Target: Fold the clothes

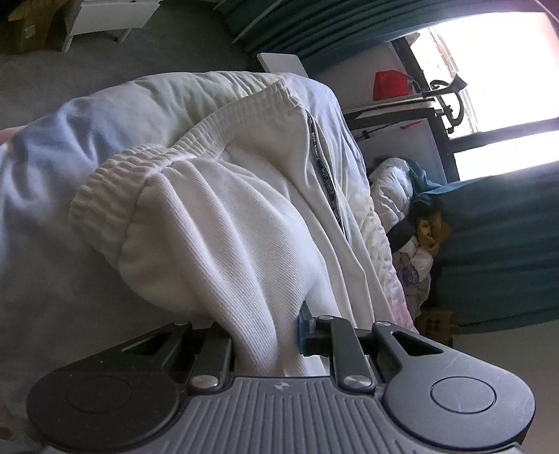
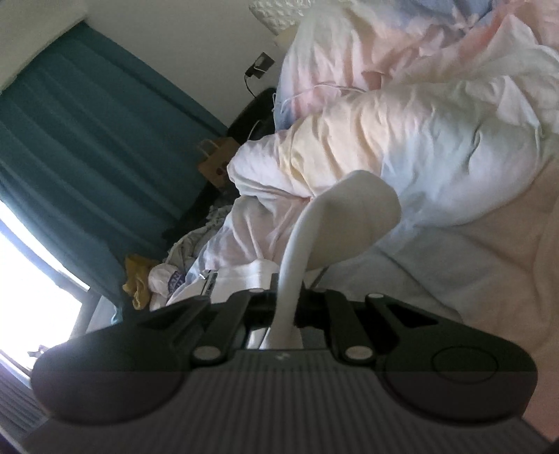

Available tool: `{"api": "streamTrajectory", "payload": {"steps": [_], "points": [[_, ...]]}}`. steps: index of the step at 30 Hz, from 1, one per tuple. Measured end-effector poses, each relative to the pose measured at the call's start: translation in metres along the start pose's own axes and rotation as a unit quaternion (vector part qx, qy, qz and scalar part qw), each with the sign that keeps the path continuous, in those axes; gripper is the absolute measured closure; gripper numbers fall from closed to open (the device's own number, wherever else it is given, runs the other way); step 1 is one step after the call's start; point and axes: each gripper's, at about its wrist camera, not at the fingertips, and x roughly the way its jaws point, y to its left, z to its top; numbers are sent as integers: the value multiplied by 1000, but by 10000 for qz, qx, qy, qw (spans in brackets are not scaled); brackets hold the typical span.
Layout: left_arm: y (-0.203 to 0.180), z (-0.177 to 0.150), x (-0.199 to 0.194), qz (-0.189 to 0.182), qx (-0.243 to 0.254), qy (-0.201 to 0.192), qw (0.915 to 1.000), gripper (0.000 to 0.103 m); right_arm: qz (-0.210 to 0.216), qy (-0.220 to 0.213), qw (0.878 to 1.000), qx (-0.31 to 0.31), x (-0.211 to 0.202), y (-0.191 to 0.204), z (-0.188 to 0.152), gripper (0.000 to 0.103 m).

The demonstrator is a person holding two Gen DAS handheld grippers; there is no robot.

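Observation:
White sweatpants (image 1: 223,216) with a ribbed elastic waistband (image 1: 115,181) and a dark printed side stripe (image 1: 323,174) fill the left wrist view, lifted off the bed. My left gripper (image 1: 265,331) is shut on a thick bunch of their fabric, which runs down between the fingers. In the right wrist view my right gripper (image 2: 284,307) is shut on a thin fold of the same white cloth (image 2: 353,206); it rises from the jaws and curls over at the top. The fingertips of both grippers are hidden by the cloth.
A rumpled pastel duvet (image 2: 419,115) covers the bed behind the pants. A heap of other clothes (image 2: 157,279) with a yellow item lies by the teal curtain (image 2: 87,139). A bright window (image 1: 489,87), a brown paper bag (image 2: 220,164) and white furniture (image 1: 104,17) stand around.

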Motion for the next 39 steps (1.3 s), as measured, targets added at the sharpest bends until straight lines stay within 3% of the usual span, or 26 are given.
{"api": "streamTrajectory", "payload": {"steps": [6, 9, 15, 20, 25, 30, 33, 35, 37, 39], "points": [[-38, 26, 7, -220, 206, -290, 9991, 86, 379, -253, 9985, -290, 8, 40, 6, 95], [-65, 45, 27, -199, 271, -452, 9984, 85, 551, -296, 9964, -574, 36, 74, 8, 95], [-114, 90, 107, 219, 245, -648, 9974, 85, 676, -97, 9876, -1415, 138, 146, -7, 95], [-145, 120, 175, 722, 409, -735, 9938, 85, 549, 137, 9670, -2482, 235, 190, -42, 95], [-135, 148, 236, 1055, 393, -493, 9924, 83, 352, 556, 9604, -2708, 300, 191, -75, 94], [-126, 151, 245, 720, 597, -431, 9947, 73, 442, 795, 9692, -2290, 308, 177, -81, 88], [-122, 152, 230, 333, 750, -283, 9962, 61, 565, 972, 9749, -1921, 298, 172, -71, 74], [-118, 148, 210, 98, 762, -311, 9966, 47, 628, 992, 9747, -1904, 283, 172, -64, 48], [-115, 141, 188, -26, 858, -449, 9953, 35, 658, 945, 9748, -1911, 263, 167, -57, 31], [-112, 128, 162, -104, 1032, -587, 9929, 34, 711, 887, 9759, -1862, 240, 158, -48, 28]]}}
